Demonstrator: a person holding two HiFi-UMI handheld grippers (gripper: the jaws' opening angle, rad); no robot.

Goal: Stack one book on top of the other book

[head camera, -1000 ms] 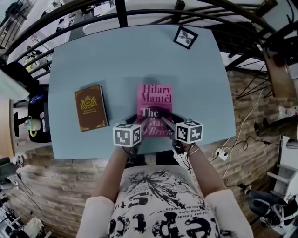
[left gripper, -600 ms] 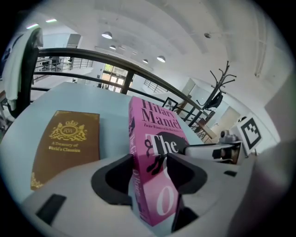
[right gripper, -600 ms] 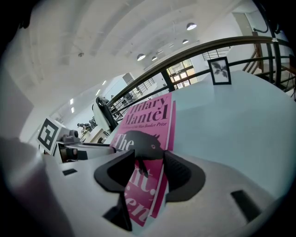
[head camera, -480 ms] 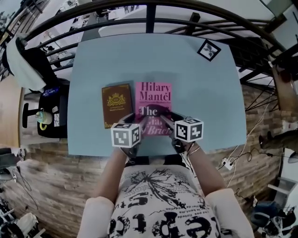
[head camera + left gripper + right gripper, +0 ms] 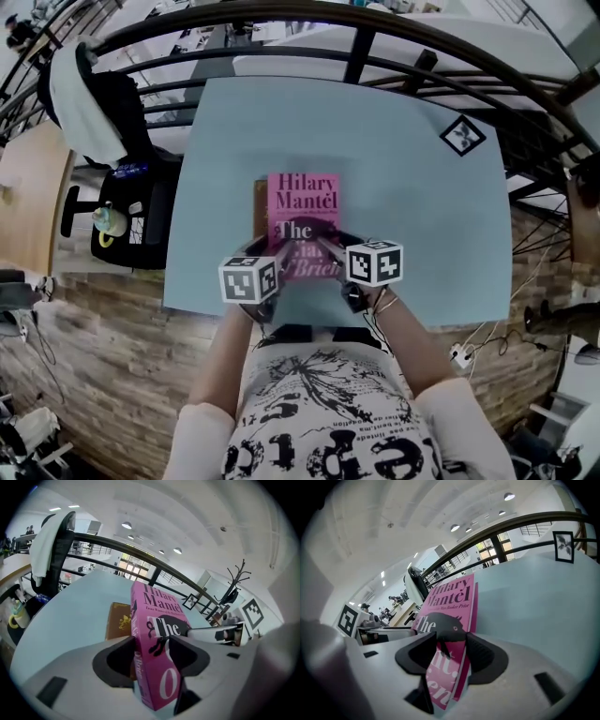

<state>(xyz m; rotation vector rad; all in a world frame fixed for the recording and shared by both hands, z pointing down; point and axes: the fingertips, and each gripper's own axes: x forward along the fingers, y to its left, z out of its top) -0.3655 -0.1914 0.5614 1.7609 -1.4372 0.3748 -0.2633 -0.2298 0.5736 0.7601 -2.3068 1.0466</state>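
Your left gripper [image 5: 151,654] and right gripper [image 5: 451,654] both clamp the pink book [image 5: 302,211] above the brown book [image 5: 259,199], which peeks out at nine o'clock. Releasing unevenly may skew the stack.

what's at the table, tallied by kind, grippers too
books: 2, pink book and brown book
marker card: 1
grippers: 2, left gripper and right gripper
total: 5
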